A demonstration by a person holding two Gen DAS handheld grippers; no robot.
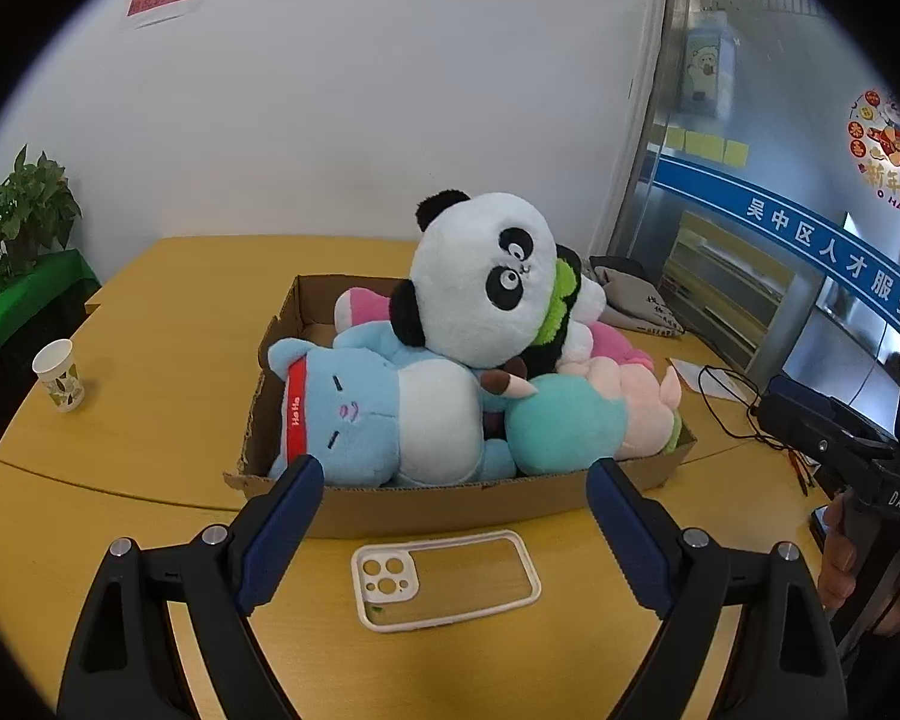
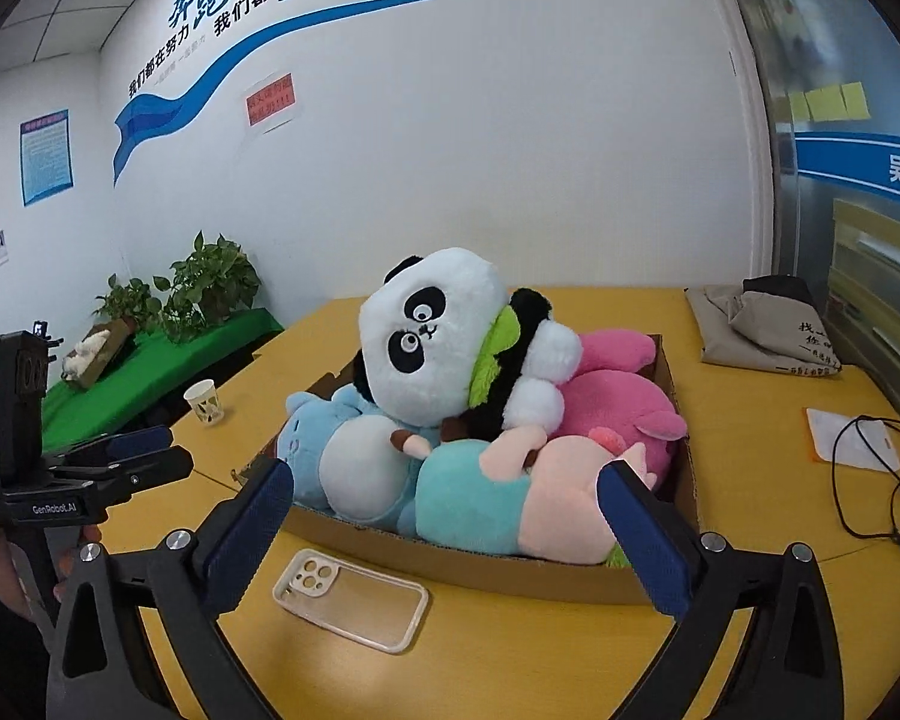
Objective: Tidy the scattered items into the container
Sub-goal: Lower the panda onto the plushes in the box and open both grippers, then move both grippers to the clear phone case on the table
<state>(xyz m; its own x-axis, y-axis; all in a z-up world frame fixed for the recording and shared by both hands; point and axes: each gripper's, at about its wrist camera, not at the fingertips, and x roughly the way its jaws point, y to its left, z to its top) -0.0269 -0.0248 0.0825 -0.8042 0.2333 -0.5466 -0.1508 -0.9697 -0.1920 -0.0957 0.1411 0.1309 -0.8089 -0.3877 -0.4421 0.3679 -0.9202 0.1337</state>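
Note:
A shallow cardboard box (image 1: 450, 501) (image 2: 510, 570) sits on the yellow table, piled with several plush toys. A panda plush (image 1: 480, 276) (image 2: 432, 330) lies on top of a blue plush (image 1: 366, 414) (image 2: 342, 456), a teal and pink plush (image 1: 570, 426) (image 2: 498, 498) and a bright pink plush (image 2: 618, 402). A clear phone case (image 1: 444, 579) (image 2: 351, 597) lies on the table in front of the box. My left gripper (image 1: 453, 474) stands open above the case with nothing between its fingers. My right gripper (image 2: 444, 480) is open wide and empty, short of the box's front wall.
A paper cup (image 1: 60, 375) (image 2: 205, 401) stands left of the box. A folded beige bag (image 2: 762, 330) lies at the back right, with a black cable (image 2: 870, 480) and a paper beside it. Potted plants (image 2: 210, 285) on green cloth stand left. A person's hand (image 1: 840, 558) holds the other gripper.

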